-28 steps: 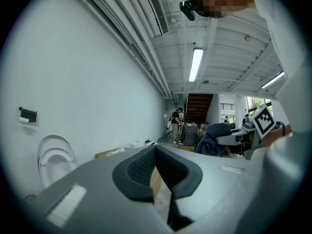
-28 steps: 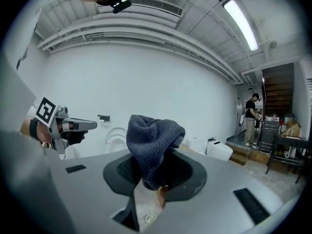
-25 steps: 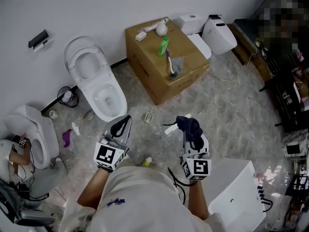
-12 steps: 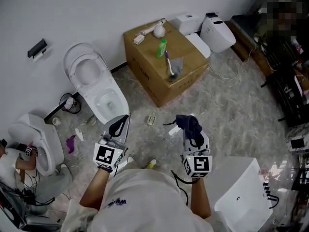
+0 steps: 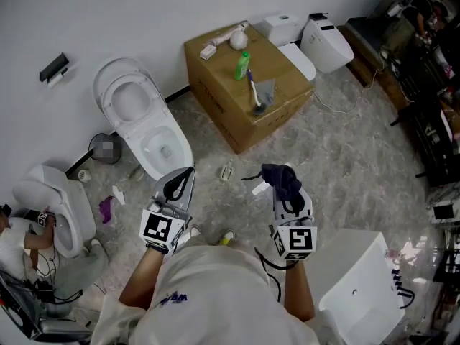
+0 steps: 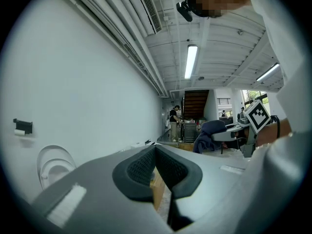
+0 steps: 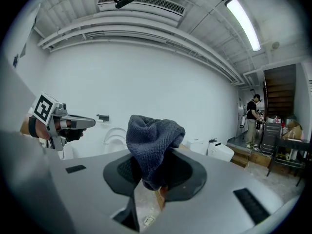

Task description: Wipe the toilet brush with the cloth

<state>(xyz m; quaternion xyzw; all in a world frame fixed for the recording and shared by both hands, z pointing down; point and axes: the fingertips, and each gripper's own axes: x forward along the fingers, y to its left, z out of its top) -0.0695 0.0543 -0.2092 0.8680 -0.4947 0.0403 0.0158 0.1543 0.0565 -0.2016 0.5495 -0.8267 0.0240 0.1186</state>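
right claw (image 7: 152, 173) clamped shut on the cloth (image 7: 153, 140): dark blue, bunched, most of it flopped up over the jaw tips
left claw (image 6: 156, 152) closed, pads meeting at the tip, nothing in it
both held close in front of the person, side by side and apart, over the floor

toilet brush (image 5: 254, 95) is in neither claw. it lies flat on top of the cardboard box (image 5: 223, 117), dark head toward the box's near right edge, handle running back toward the green bottle (image 5: 243, 65) mid-top. grey rag (image 5: 267, 91) just beside the head, can't tell if touching. box is well ahead of both claws, toilet (image 5: 144, 113) off its left side

my read: cloth pickup done, wiping not begun, so this is the approach step

next move calls for:
- left claw opens, comes down on the brush handle around mid-length, grips, lifts it clear of the box top
- right claw then runs the cloth along the handle toward the head

wiping in place looks worse: brush is loose on cardboard, likely to slide or roll. also the cloth looks held by a small pinch, so a hard drag could pull it out
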